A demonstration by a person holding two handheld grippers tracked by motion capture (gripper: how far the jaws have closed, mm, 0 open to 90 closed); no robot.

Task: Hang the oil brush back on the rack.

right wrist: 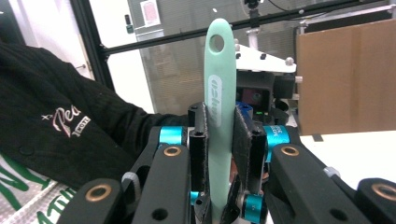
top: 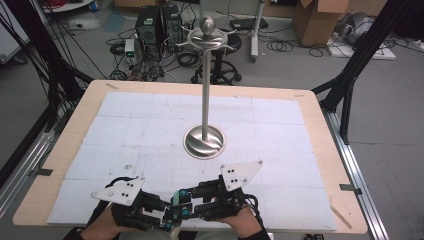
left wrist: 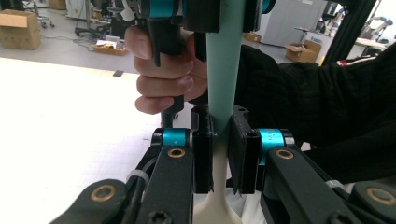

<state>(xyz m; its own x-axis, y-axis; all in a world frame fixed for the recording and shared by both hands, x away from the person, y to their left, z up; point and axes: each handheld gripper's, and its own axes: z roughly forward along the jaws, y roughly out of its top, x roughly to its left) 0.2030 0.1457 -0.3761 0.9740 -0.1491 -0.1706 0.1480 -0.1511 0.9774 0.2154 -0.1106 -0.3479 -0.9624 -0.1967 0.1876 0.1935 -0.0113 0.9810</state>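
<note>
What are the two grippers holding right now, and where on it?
Both hold one mint-green utensil: the right gripper clamps its handle below the hanging hole, the left gripper clamps where mint meets cream.

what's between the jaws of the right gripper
A mint-green utensil handle stands upright in the right gripper, its hanging hole above the jaws. The left gripper clamps the same utensil lower down. Its working end is hidden below the jaws.

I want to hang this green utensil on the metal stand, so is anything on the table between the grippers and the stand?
Nothing visible. The green utensil is clamped by both the left gripper and the right gripper at the near table edge, and the white mat up to the metal stand is bare.
</note>
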